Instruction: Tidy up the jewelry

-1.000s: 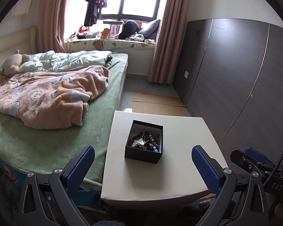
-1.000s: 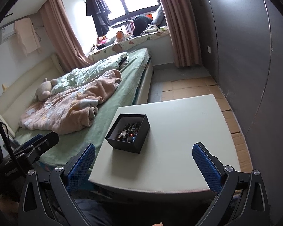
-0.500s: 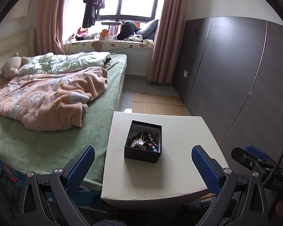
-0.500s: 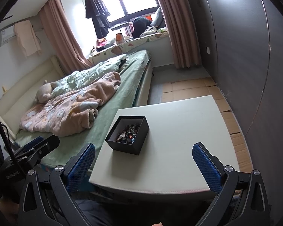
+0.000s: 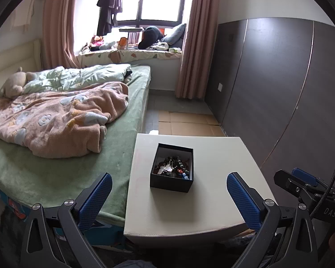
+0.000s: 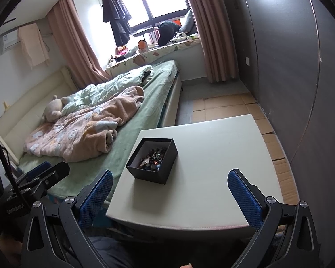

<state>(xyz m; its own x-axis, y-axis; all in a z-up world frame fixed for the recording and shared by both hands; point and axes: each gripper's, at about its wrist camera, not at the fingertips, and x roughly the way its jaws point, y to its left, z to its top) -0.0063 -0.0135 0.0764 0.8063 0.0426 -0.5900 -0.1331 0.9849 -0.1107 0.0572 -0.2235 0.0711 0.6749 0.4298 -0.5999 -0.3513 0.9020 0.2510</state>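
A small black open box (image 5: pixel 171 182) stands on a white square table (image 5: pixel 210 198). It holds a tangle of jewelry (image 5: pixel 173 167): dark beads, a silvery white piece, small coloured bits. The box (image 6: pixel 165 158) and the jewelry (image 6: pixel 153 158) also show in the right wrist view. My left gripper (image 5: pixel 167 197) is open and empty, near the table's front edge, short of the box. My right gripper (image 6: pixel 169 197) is open and empty, over the table's front edge, to the right of the box. Each gripper shows at the edge of the other's view.
A bed (image 5: pixel 55 167) with a green sheet and a pink blanket (image 5: pixel 55 120) runs along the table's left side. A dark wardrobe wall (image 5: pixel 279 84) stands on the right. Cardboard sheets (image 5: pixel 189 122) cover the floor beyond the table.
Both grippers have risen slightly and tilted up a little; the box sits a bit lower in the views. Both stay open. The box has not moved.
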